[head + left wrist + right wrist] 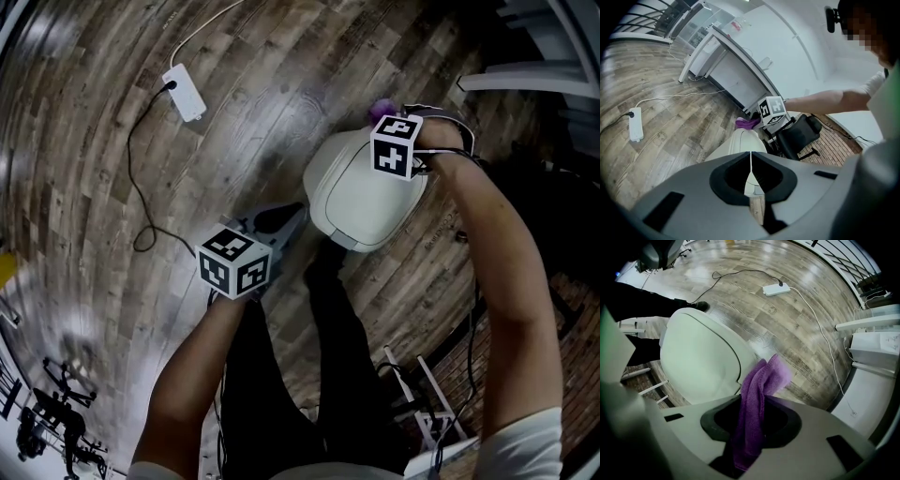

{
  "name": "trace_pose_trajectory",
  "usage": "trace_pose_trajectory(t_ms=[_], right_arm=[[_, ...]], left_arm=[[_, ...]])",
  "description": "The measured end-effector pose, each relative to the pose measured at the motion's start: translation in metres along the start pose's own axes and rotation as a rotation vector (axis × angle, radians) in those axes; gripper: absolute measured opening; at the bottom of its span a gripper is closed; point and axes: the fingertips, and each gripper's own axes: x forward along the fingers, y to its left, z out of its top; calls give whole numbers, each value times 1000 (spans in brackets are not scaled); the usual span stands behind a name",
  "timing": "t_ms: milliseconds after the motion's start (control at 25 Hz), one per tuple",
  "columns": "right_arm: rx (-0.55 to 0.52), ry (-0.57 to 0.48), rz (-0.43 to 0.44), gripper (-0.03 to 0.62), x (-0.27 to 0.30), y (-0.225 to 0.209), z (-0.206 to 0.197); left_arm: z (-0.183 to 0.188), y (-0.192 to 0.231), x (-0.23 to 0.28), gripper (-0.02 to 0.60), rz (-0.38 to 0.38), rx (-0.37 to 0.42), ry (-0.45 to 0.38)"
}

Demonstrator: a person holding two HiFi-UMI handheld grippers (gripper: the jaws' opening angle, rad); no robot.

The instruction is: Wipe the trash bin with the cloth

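Broadly, the wooden floor (84,141) carries everything here. The pale trash bin (361,197) stands on it close to the edge where the planks give way to a brick-patterned strip, just ahead of the person's feet. Its domed lid is down, so whatever lies inside is hidden. The bin looks like smooth, rigid plastic, probably light and apt to slide or rock if pushed hard from one side, so steadying it at the lid edge seems sensible. The left gripper (751,174) hangs near the bin's near-left side, apart from it, with its jaws pressed together on nothing. The right gripper (752,425) is at the bin's far side, clamped on the purple cloth (758,394), whose loose end flops forward past the jaws beside the lid. The cloth is soft, limp terry and will likely fold and drag. Held by one end as it is, the free end is the part to press flat on the plastic. A white power strip (184,92) lies well apart, toward the floor's far left.
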Motion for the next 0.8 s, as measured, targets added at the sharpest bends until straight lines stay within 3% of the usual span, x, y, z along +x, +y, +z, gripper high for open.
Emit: trace_pose_trajectory(t_ms=[480, 800], right_arm=[[-90, -18, -31, 109, -11, -2, 27], [-120, -37, 6, 109, -23, 7, 58]], left_arm=[[-19, 6, -8, 9, 3, -48, -15], [-31, 17, -30, 9, 13, -72, -13]])
